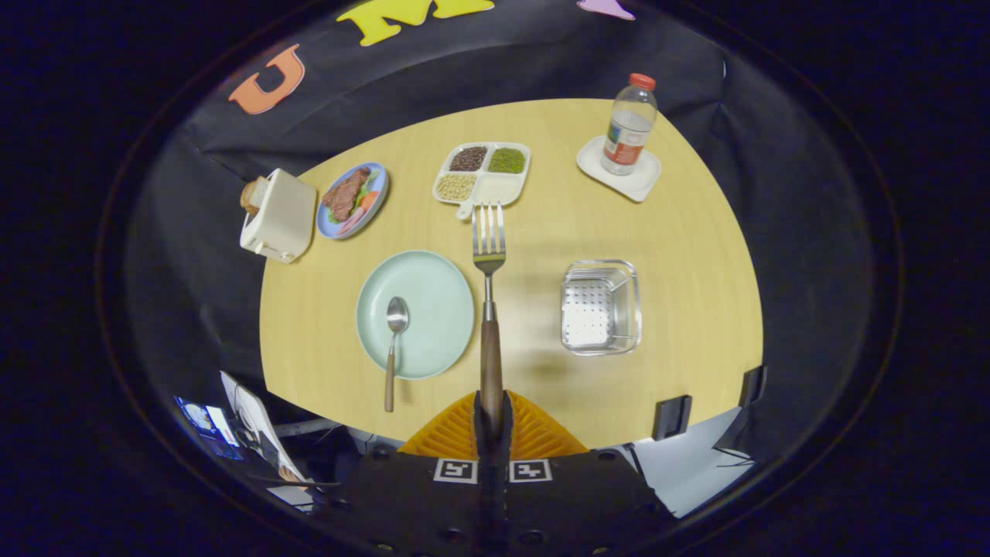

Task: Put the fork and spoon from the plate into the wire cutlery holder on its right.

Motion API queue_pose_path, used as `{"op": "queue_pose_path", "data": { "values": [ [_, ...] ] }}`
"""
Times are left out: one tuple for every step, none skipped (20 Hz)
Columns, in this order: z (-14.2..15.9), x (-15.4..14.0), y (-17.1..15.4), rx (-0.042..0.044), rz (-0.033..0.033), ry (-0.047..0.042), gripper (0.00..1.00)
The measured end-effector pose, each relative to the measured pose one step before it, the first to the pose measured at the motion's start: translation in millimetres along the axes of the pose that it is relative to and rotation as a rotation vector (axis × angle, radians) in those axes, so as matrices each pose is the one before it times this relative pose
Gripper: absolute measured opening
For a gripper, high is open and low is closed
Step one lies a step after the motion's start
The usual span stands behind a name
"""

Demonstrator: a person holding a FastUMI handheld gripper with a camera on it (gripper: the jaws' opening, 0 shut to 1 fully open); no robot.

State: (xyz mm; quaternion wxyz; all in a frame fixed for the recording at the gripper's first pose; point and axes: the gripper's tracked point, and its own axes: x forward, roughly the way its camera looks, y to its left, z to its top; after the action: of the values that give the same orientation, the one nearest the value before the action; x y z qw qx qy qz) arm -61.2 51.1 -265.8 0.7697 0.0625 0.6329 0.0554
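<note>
**Fork gripped, raised over table**

Gripper (493, 422) closing on fork (489, 309), both orange fingers (448, 435) pressing on wooden handle at its lower end. Fork pointing straight ahead, toward 12 o'clock, tines up, hanging above table (696, 255) in the gap between plate (433, 302) and holder (601, 307).

Plate lying at 10 o'clock from the fingers, pale green. Spoon (393, 344) resting on plate, bowl on it, handle reaching over the near rim toward 6 o'clock.

Holder standing at 2 o'clock from the fingers, to the right of plate, well apart from it, seeming empty inside.

Beyond fork tines, at 12 o'clock, divided tray (483, 172) sitting with grains. At 1 o'clock, far, bottle (628, 125) standing upright on white coaster (642, 184). At 11 o'clock, far, blue dish (354, 199) carrying food, and toaster (278, 215) just beside it holding bread.
</note>
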Motion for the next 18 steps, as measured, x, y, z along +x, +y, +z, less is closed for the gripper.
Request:
{"op": "queue_pose_path", "data": {
  "values": [
    [0.0,-3.08,-14.49,0.00641,-0.02172,0.00421,0.01],
    [-1.37,-0.79,-12.43,0.00488,-0.01998,0.00651,0.0],
    [-3.66,0.27,-11.03,0.00254,-0.0178,0.01309,0.0],
    [-4.33,0.41,-7.54,0.0011,-0.01042,0.01998,0.0],
    [-7.68,2.26,-6.07,0.00353,-0.00243,0.02692,0.0],
    [-6.28,3.64,-3.29,0.00817,0.00315,0.03227,0.0],
    [-4.92,5.83,-1.5,0.01197,0.00671,0.02866,0.0],
    [-2.58,5.51,-1.81,0.01309,0.0055,0.02652,0.0],
    [-2.59,6.09,-0.98,0.01241,0.00404,0.02559,0.0],
    [1.17,4.47,-1.62,0.01723,0.00423,0.02101,0.0],
    [2.01,3.72,-0.85,0.01806,0.00444,0.01321,0.0],
    [2.94,4.24,-0.42,0.01676,0.00478,0.01351,0.0],
    [2.54,2.99,-1.87,0.017,-0.0001,0.0101,0.0],
    [2.02,2.23,-1.51,0.01233,0.00003,0.00928,0.0],
    [1.01,1.86,0.24,0.01021,0.00452,0.00776,0.0],
    [4.09,3.11,-0.23,0.009,0.00153,0.0053,0.01],
    [1.06,1.79,-1.03,0.00825,-0.00404,0.00679,0.01],
    [2.22,-0.21,0.2,0.00355,-0.00136,-0.00051,0.01]
  ]
}}
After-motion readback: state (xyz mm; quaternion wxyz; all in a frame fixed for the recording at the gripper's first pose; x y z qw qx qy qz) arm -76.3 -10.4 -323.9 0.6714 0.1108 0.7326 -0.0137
